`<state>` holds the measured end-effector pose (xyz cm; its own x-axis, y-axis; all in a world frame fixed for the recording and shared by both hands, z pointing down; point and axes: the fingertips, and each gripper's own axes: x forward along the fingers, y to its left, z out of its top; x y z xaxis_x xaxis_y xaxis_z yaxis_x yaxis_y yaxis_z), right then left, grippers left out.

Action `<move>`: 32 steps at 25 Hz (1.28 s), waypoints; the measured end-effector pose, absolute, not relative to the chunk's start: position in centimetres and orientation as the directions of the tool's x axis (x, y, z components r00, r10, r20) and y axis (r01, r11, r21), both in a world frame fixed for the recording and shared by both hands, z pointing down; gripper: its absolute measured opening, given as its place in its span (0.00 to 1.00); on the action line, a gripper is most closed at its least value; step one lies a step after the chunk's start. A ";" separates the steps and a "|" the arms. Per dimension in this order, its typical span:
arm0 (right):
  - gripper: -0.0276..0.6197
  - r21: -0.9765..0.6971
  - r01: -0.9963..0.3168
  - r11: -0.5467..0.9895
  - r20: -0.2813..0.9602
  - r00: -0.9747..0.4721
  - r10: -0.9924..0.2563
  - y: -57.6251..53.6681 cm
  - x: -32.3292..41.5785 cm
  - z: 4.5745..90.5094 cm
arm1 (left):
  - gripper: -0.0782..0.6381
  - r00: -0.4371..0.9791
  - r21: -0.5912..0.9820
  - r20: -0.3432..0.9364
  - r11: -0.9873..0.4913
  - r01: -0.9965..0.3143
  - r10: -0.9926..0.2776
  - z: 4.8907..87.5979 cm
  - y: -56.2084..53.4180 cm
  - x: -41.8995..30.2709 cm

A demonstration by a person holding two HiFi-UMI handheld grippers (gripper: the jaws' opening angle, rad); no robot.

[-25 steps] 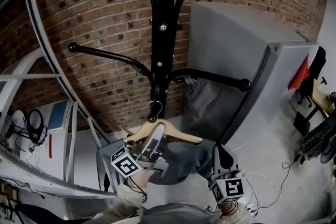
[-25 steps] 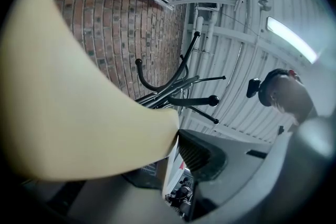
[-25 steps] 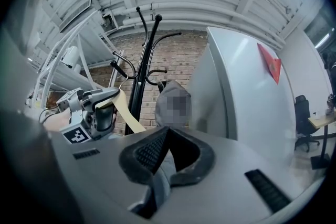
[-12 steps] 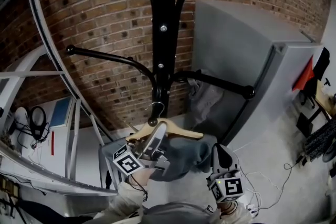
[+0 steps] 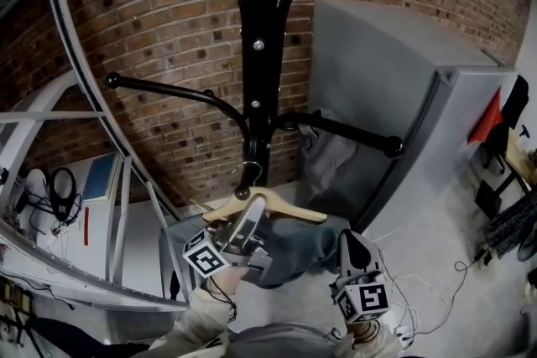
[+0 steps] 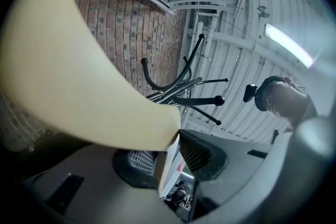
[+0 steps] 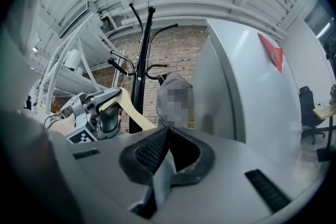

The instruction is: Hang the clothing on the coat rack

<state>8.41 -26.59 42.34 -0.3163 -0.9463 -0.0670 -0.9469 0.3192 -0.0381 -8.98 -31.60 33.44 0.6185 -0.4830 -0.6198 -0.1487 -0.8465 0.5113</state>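
Observation:
A black coat rack [image 5: 260, 54] stands against the brick wall, with curved arms at two heights. A grey garment [image 5: 331, 159] hangs from its lower right arm. In front of the pole a wooden hanger [image 5: 281, 210] with a metal hook [image 5: 246, 173] carries a dark blue-grey garment [image 5: 294, 251]. My left gripper [image 5: 245, 224] is shut on the hanger's left arm, which fills the left gripper view as a pale wooden hanger [image 6: 79, 76]. My right gripper [image 5: 351, 251] is shut on the garment's right edge; grey-blue cloth [image 7: 163, 178] sits pinched between its pads.
A tall grey cabinet [image 5: 394, 105] stands right of the rack. White curved metal framing [image 5: 75, 88] runs along the left, over a white unit with headphones [image 5: 57, 189]. Cables [image 5: 453, 268] lie on the floor at the right. Office chairs [image 5: 495, 147] stand at the far right.
The hanger and both grippers have held almost still near the rack's pole; the view has shifted slightly. Both grips are unchanged.

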 end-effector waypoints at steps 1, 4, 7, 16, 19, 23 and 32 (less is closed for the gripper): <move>0.08 -0.038 -0.946 0.321 -0.066 -0.318 -0.946 -26.5 8.4 42.4 | 0.27 0.616 0.521 -0.619 -0.841 -0.144 -0.488 33.7 -31.6 -9.0; 0.08 -0.036 -0.946 0.322 -0.062 -0.320 -0.945 -26.3 8.5 42.5 | 0.27 0.620 0.548 -0.601 -0.825 -0.140 -0.505 34.9 -31.4 -9.0; 0.08 -0.040 -0.945 0.325 -0.053 -0.323 -0.945 -26.0 8.2 42.7 | 0.27 0.638 0.564 -0.575 -0.813 -0.145 -0.512 36.1 -30.5 -8.8; 0.08 -0.051 -0.904 0.425 -0.036 -0.423 -0.905 -25.3 5.2 43.1 | 0.24 0.679 0.471 -0.408 -0.778 -0.416 -0.610 39.0 -27.0 -10.2; 0.08 -0.060 -0.883 0.466 -0.037 -0.464 -0.885 -25.0 3.9 43.6 | 0.21 0.654 0.421 -0.339 -0.731 -0.537 -0.676 40.2 -25.8 -11.7; 0.08 -0.053 -0.858 0.511 -0.030 -0.510 -0.860 -24.7 2.3 43.6 | 0.18 0.605 0.369 -0.283 -0.666 -0.648 -0.745 41.0 -24.2 -13.6; 0.08 -0.039 -0.811 0.583 -0.038 -0.582 -0.812 -22.7 -0.6 43.8 | 0.13 0.491 0.236 -0.182 -0.522 -0.819 -0.852 42.3 -21.3 -16.3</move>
